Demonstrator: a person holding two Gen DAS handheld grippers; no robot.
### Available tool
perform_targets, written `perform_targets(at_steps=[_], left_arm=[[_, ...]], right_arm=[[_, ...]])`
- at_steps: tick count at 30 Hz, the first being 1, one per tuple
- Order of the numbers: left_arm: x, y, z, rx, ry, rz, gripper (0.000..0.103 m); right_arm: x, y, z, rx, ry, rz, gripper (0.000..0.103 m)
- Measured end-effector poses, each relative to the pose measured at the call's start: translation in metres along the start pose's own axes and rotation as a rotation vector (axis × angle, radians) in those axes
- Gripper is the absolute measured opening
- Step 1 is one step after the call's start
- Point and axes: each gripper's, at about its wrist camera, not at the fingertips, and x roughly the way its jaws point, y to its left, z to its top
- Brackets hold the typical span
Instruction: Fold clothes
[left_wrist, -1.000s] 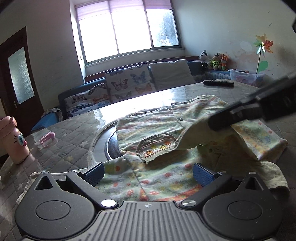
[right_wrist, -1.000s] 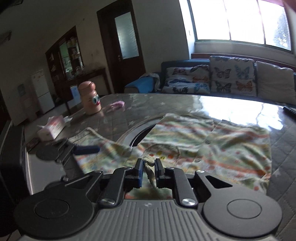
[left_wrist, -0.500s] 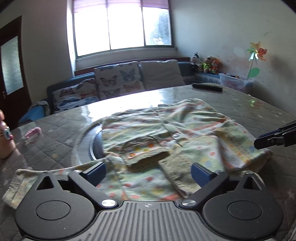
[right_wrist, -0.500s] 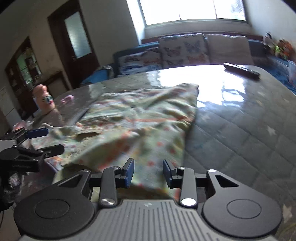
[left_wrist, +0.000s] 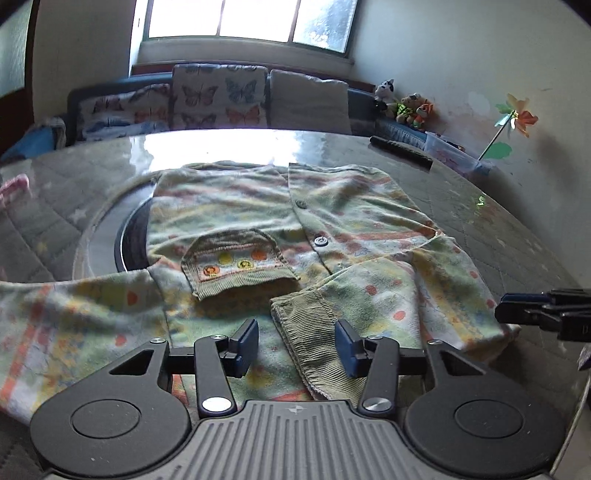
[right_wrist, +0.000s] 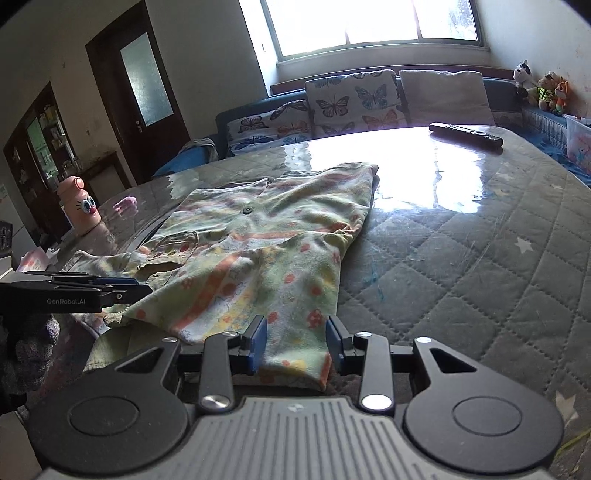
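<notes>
A small pale green patterned children's shirt (left_wrist: 280, 206) with buttons and a corduroy pocket (left_wrist: 236, 262) lies flat on the quilted table; it also shows in the right wrist view (right_wrist: 266, 236). Its right sleeve is folded in across the front, the corduroy cuff (left_wrist: 306, 325) lying between the fingers of my open left gripper (left_wrist: 297, 345). The left sleeve (left_wrist: 74, 306) lies spread out to the left. My right gripper (right_wrist: 295, 341) is open, its jaws standing around the fold of the sleeve (right_wrist: 291, 354) at the shirt's right edge.
A black remote (right_wrist: 465, 133) lies at the table's far side. A pink bottle (right_wrist: 79, 205) and a small pink item (right_wrist: 125, 204) stand at the left. A dark round inset (left_wrist: 129, 236) shows under the shirt. A sofa with cushions (left_wrist: 218, 96) is behind.
The right gripper laid the right sleeve across the shirt's front, let go of it, opened and drew back to the right edge. The left gripper's jaws narrowed and moved closer over the cuff.
</notes>
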Motion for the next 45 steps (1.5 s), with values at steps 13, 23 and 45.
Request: perform_targets(at_steps=[13, 23, 45], left_arm=[[-0.024, -0.018, 0.017, 0.128, -0.148, 0.075, 0.006], [-0.004, -0.016, 0.008, 0.162, -0.099, 0.157, 0.007], [-0.006, -0.016, -0.009, 0.169, -0.079, 0.210, 0.068]], right_arm=[[-0.002, 0.003, -0.002, -0.034, -0.013, -0.004, 0.043], [0.004, 0.014, -0.002, -0.101, -0.004, 0.010, 0.043], [0.074, 0.018, 0.043, -0.198, 0.002, -0.049, 0.042]])
